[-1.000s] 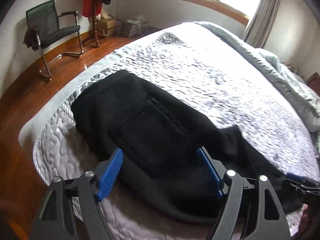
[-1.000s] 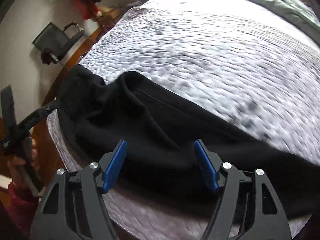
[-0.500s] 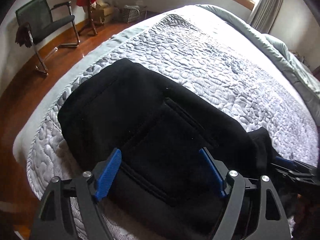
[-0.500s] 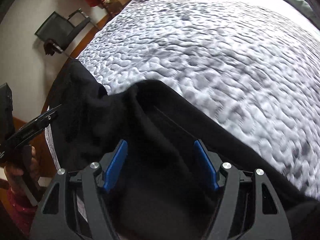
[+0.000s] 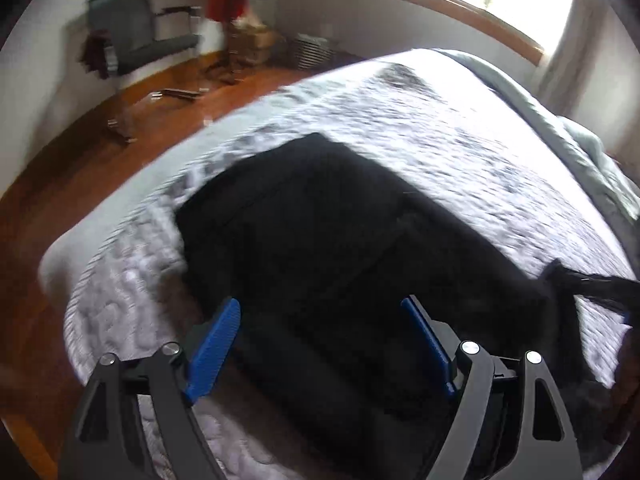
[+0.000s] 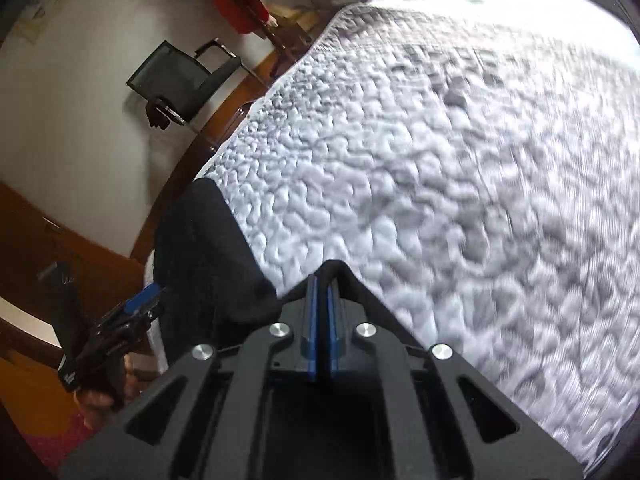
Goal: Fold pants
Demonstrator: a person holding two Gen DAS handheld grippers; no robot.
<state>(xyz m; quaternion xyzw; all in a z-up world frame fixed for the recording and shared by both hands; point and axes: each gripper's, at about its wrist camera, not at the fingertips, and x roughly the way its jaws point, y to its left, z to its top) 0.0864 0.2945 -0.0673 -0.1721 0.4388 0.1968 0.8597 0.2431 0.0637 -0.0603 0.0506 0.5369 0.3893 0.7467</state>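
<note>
Black pants [image 5: 340,264] lie on the quilted bed [image 6: 460,168], near its foot corner, already doubled into a broad slab whose long axis runs from the far left corner toward the near right in the left wrist view. The right tongs [image 6: 322,292] have just been closing and now stand pressed together, pinching a peaked fold of the pants' fabric at the slab's right end; this hand is the nearer to the edge that, by judgement, the coming fold carries across. The left tongs [image 5: 326,340] have just been opening and now stand spread, angled steeply down above the near edge of the pants, cloth showing between the blue pads but none pressed by them. In the right wrist view the left tongs [image 6: 142,300] sit beside the slab's left edge.
</note>
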